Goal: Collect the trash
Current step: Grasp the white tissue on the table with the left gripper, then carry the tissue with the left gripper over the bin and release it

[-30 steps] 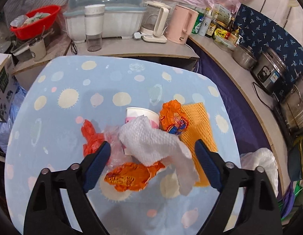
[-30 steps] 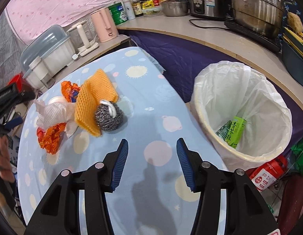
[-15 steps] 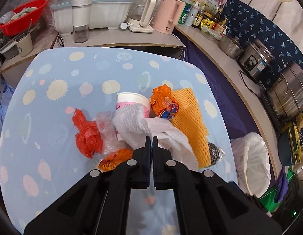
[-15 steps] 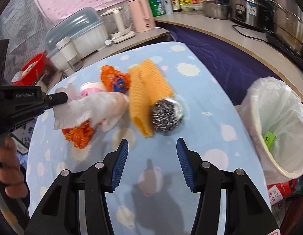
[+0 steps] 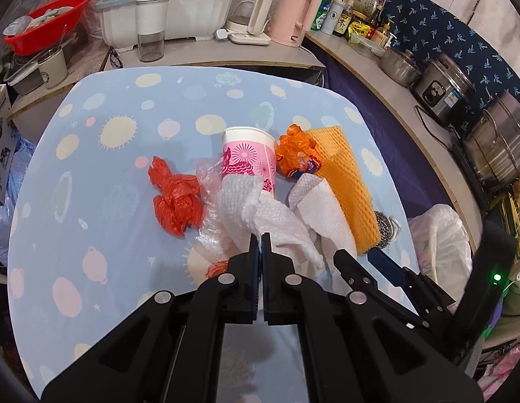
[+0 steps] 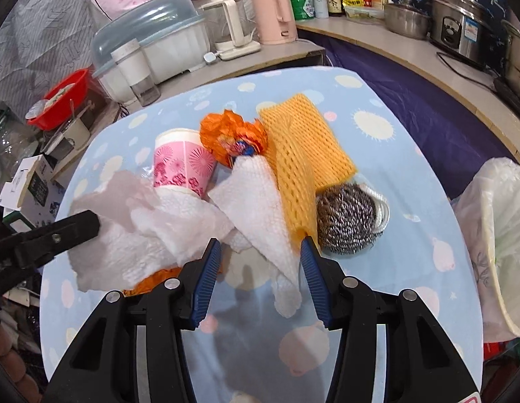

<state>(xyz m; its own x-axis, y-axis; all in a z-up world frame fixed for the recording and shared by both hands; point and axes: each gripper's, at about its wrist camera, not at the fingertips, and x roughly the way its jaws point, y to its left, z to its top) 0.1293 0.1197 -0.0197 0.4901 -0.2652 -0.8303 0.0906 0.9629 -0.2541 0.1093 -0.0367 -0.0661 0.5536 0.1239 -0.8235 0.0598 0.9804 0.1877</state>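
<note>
Tablecloth (image 5: 92, 201) pale blue, planet-patterned; kitchen counter (image 5: 360, 67) behind.

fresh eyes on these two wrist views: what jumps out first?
The heap of trash mid-table: a white paper towel draped over a pink paper cup, with the left gripper shut on the towel. The right gripper is open, its fingers either side of a hanging towel corner. Beside the heap lie an orange foam net and a steel scourer; the lined bin stands off the table's right edge.

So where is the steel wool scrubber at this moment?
In the right wrist view the steel wool scrubber lies on the table's right side, against the near end of the orange foam mesh, just beyond the open right hand-held gripper.
</note>
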